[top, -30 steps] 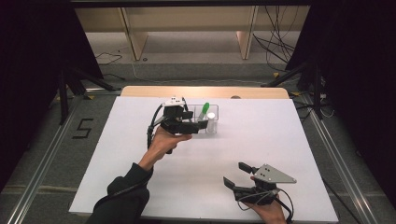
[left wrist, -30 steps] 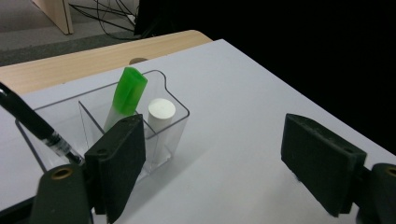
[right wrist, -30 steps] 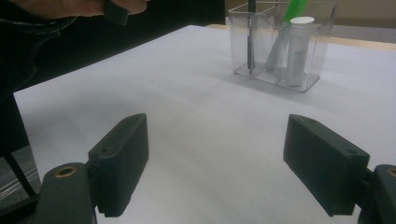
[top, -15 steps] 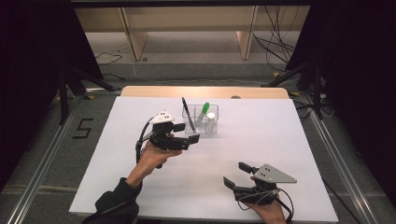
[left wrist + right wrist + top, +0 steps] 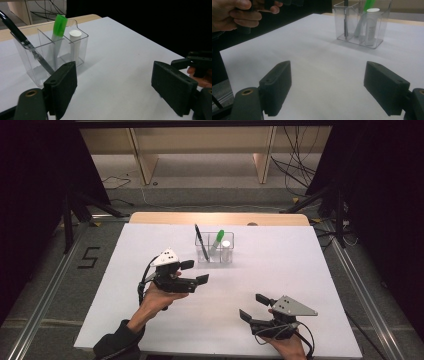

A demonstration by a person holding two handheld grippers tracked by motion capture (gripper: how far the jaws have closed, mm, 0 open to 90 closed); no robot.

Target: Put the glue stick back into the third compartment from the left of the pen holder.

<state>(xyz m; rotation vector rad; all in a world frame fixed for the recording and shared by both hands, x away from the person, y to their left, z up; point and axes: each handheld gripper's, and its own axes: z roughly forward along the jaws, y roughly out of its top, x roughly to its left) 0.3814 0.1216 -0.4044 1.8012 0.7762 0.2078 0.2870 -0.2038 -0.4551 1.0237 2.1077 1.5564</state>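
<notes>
A clear plastic holder with three compartments stands at the back middle of the white table. It holds a black pen, a green-capped marker and a white tube. My left gripper hovers open and empty in front and to the left of the holder, a hand's width away. The pen, green marker and white tube stand in separate compartments. My right gripper rests open and empty near the front edge; the holder lies far ahead of it.
Bare white tabletop lies between the two grippers and on both sides of the holder. A wooden strip runs along the table's far edge. Cables and black stands crowd the floor behind. The person's left hand is at the upper left of the right gripper view.
My left gripper has pulled back from the holder toward the front left and is empty; the black pen now leans in the holder. The right gripper has not moved.
</notes>
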